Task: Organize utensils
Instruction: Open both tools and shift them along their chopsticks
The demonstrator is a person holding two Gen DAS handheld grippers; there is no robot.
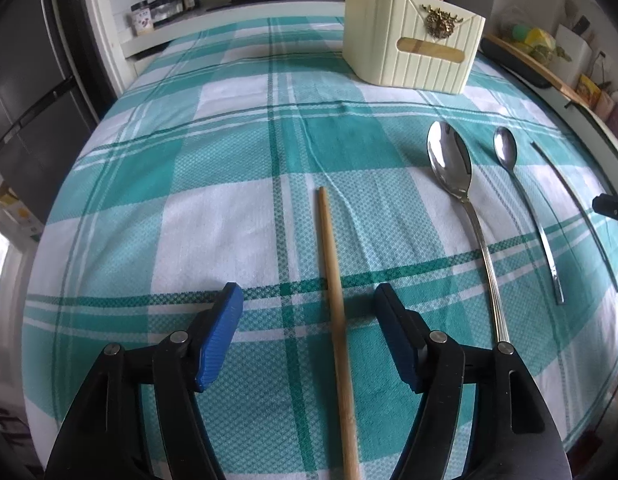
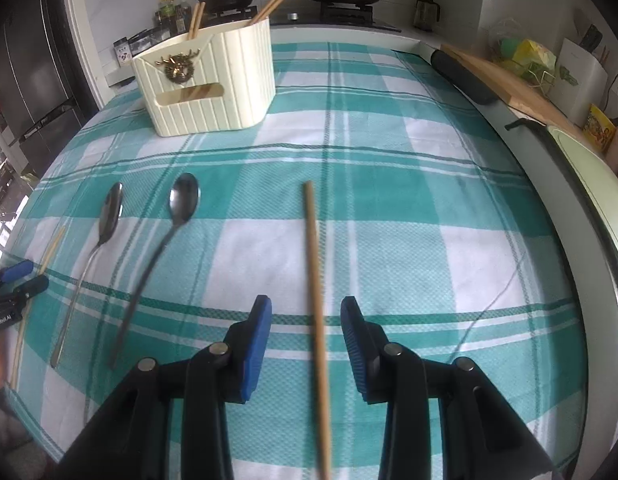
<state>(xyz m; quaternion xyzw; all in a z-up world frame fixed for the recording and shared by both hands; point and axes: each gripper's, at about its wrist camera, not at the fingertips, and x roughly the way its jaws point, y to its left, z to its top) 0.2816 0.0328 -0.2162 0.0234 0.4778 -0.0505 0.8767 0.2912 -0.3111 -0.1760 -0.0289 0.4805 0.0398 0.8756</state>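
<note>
Each of your grippers is lined up over its own chopstick, so the step in hand is the pick-up, not yet the carry. Your left gripper (image 1: 309,300) stands wide open, and the left chopstick (image 1: 336,300) lies flat on the checked cloth (image 1: 169,220) between the pads, closer to the right pad but touching neither. Your right gripper (image 2: 306,316) is open less wide, and the right chopstick (image 2: 315,280) runs between its pads with a gap on both sides; it is a little blurred low in the right wrist view, so I cannot say for sure that it rests on the cloth there.

The large spoon (image 1: 449,160) and the small spoon (image 1: 505,148) lie between the two chopsticks, untouched. The cream holder (image 2: 207,80) stands at the far end of the cloth, with some chopsticks already in it.

Next, I think you must lower each gripper until the pads reach the cloth, center the stick, then close firmly, because a thin round stick rolls away easily.
</note>
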